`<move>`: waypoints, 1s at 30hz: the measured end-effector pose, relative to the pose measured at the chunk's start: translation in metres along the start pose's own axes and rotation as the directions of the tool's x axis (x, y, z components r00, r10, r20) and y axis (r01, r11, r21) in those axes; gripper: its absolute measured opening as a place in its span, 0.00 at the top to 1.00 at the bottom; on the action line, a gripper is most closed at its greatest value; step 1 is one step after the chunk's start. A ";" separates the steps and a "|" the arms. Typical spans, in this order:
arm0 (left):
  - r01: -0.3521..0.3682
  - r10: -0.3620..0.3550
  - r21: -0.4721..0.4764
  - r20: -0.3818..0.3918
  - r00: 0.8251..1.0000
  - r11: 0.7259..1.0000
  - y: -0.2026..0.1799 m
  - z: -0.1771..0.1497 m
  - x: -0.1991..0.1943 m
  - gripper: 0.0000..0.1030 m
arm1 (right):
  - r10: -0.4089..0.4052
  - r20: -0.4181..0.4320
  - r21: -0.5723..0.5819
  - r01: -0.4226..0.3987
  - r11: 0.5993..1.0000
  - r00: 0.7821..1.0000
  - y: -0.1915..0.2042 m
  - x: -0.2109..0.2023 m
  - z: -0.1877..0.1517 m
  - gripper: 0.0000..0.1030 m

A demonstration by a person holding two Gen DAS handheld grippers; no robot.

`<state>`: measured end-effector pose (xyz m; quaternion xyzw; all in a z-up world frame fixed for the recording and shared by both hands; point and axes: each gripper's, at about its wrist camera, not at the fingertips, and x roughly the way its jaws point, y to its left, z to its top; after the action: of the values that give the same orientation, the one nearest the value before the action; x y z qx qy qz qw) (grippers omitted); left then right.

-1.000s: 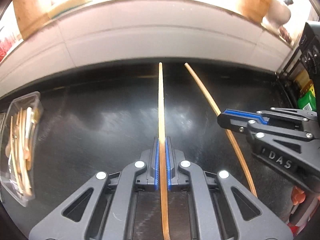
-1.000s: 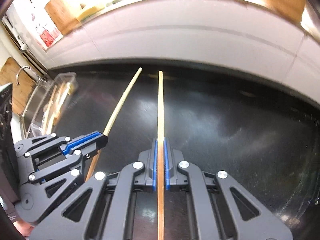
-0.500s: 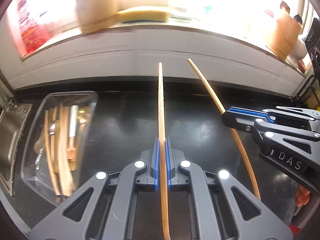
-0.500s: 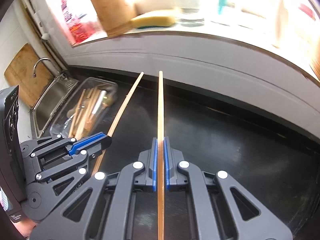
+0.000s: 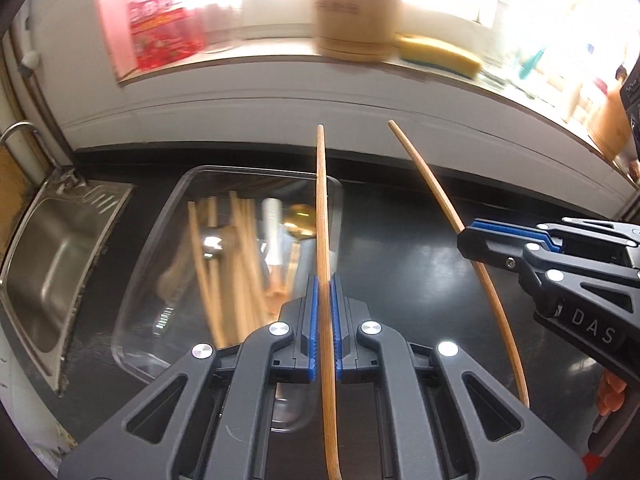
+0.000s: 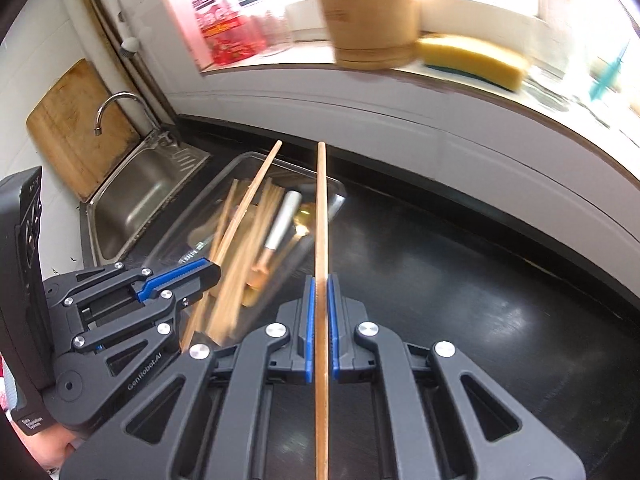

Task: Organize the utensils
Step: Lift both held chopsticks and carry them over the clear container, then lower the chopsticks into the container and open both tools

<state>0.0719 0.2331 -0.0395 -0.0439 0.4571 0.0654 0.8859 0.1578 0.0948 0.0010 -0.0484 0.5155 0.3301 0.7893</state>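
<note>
- I hold one chopstick in each hand. The left chopstick is pinched between the blue pads of my left fingers; it runs from the bottom edge of the left wrist view up toward 12 o'clock, its tip over the far end of the clear tray.
- The right chopstick is pinched the same way in my right fingers, also pointing to 12 o'clock, crossing the tray's right-hand corner in that view.
- Both pairs of fingers are pressed together on the sticks, nothing else between them.
- The tray sits on the black counter, at about 10 o'clock from my left fingers. It already holds a bundle of wooden sticks, a white-handled utensil and what looks like a gold spoon bowl, though blur makes that uncertain.
- The sink lies just beside the tray at 9 o'clock; a sponge and a wooden cylinder stand on the sill at 12 o'clock.
- My judgement: the sticks are not yet over the tray's middle. The right one hangs over the tray's right rim and the counter, so letting go now could leave it straddling the rim or rolling across the counter.
- Each stick is held at a single narrow point, so it could pivot and land crosswise on the pile.
- The two grippers are close; bringing them nearer could knock the sticks together.
</note>
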 end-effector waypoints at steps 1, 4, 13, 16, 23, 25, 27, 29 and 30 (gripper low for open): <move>-0.003 0.003 -0.001 0.001 1.000 1.000 0.006 0.001 0.000 0.95 | 0.001 0.001 -0.003 -0.001 1.000 1.000 0.007 0.003 0.003 0.93; -0.013 0.013 -0.003 0.007 1.000 1.000 0.033 0.006 0.000 0.95 | 0.007 0.007 -0.009 -0.007 1.000 1.000 0.028 0.009 0.013 0.93; -0.013 0.013 0.009 -0.004 1.000 1.000 0.092 0.021 0.014 0.95 | 0.023 0.015 0.029 -0.023 0.999 1.000 0.076 0.043 0.040 0.93; -0.005 0.005 0.014 -0.014 1.000 1.000 0.107 0.025 0.022 0.95 | 0.017 0.010 0.054 -0.017 0.998 1.000 0.084 0.057 0.044 0.93; 0.028 -0.027 0.020 -0.049 0.998 0.999 0.128 0.029 0.042 0.95 | -0.003 -0.006 0.147 0.003 0.989 1.000 0.083 0.083 0.049 0.93; 0.037 -0.036 0.016 -0.054 0.998 0.999 0.131 0.029 0.045 0.95 | -0.014 -0.001 0.169 0.014 0.985 1.000 0.078 0.084 0.051 0.93; 0.041 -0.040 0.018 -0.056 0.998 0.999 0.135 0.032 0.049 0.95 | -0.025 0.000 0.198 0.025 0.980 1.000 0.074 0.087 0.054 0.93; 0.050 -0.049 0.018 -0.059 0.997 0.999 0.137 0.034 0.053 0.95 | -0.025 -0.002 0.227 0.025 0.974 1.000 0.073 0.094 0.053 0.93; 0.054 -0.053 0.019 -0.060 0.997 0.998 0.137 0.035 0.055 0.95 | -0.024 -0.006 0.241 0.025 0.970 1.000 0.074 0.098 0.051 0.93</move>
<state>0.1102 0.3775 -0.0665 -0.0487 0.4825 0.0356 0.8738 0.1797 0.2197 -0.0386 0.0409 0.5521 0.2554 0.7926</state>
